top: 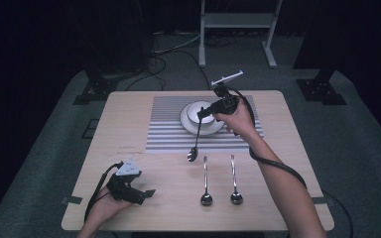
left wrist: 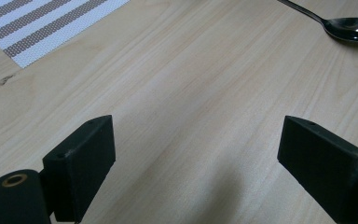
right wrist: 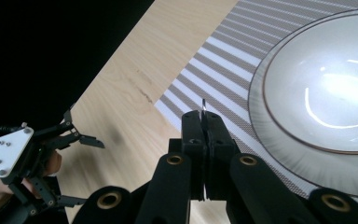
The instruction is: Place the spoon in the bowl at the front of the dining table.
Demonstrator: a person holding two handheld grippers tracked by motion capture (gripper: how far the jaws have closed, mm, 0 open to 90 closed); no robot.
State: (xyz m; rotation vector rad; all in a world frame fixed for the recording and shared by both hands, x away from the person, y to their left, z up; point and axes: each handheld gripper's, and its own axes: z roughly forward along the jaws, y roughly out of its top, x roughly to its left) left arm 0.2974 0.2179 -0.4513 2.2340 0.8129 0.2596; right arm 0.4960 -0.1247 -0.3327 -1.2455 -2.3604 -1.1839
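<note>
While right tool [top: 202,114] pinches spoon [top: 195,144] — handle mostly hidden — left tool [top: 144,195] gapes.

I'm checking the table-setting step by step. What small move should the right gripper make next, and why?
Probably carry the spoon a little toward the bowl and lower it. The right gripper pinches its handle tip, so the spoon hangs above the table beside the bowl; two other spoons lie flat.

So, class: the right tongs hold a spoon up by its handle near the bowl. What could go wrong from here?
1. The right tongs pinch only the thin handle tip of the spoon, which hangs bowl-end down; it could swing or slip out.
2. The bowl on its plate sits right beside the tongs, so a hasty move might knock it.
3. A dropped spoon could hit the two spoons lying below.
</note>
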